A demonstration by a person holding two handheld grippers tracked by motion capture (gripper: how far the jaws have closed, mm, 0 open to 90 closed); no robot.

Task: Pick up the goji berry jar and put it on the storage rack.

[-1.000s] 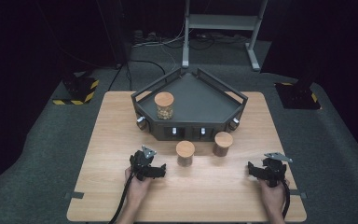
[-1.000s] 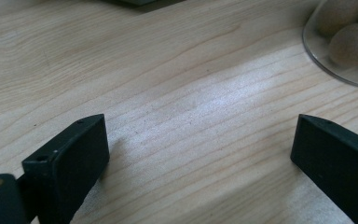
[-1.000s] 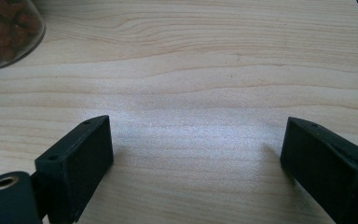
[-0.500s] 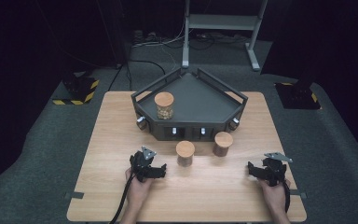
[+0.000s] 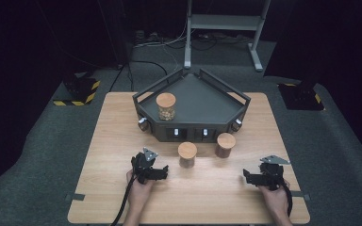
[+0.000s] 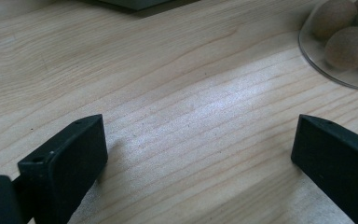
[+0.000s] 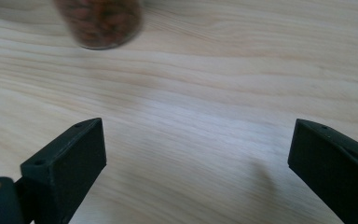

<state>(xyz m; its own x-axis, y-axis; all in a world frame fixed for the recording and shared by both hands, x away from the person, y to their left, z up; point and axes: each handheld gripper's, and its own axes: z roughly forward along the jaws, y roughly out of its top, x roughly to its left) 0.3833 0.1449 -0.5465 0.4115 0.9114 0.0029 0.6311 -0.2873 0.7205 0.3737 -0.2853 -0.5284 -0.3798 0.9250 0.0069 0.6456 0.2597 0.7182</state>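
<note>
1. The wooden bench [image 5: 108, 141] carries a dark angular tray [image 5: 202, 99] at its far middle, and one cork-lidded jar [image 5: 165, 106] stands inside that tray near its left wall.
2. Two more jars stand on the bench just in front of the tray: the middle jar [image 5: 187, 154] and, to its right, the darker jar [image 5: 225, 144], near each other but not touching.
3. The left gripper [image 5: 156, 173] rests low over the bench in the person's left hand [image 5: 139, 190], just left of the middle jar and apart from it.
4. In the left gripper view its fingers [image 6: 65, 163] stand wide apart with only bare wood between them; the glass foot of a jar holding round pale pieces [image 6: 340, 42] sits at the upper right, clear of the fingers.
5. The right gripper [image 5: 249, 178] lies near the bench's right front, well apart from the darker jar, held by the right hand [image 5: 274, 200].
6. Its fingers [image 7: 67, 163] have just been opening and now stand wide, nothing between them; a blurred jar of brown contents [image 7: 100, 23] stands farther off at the upper left of the right gripper view.
</note>
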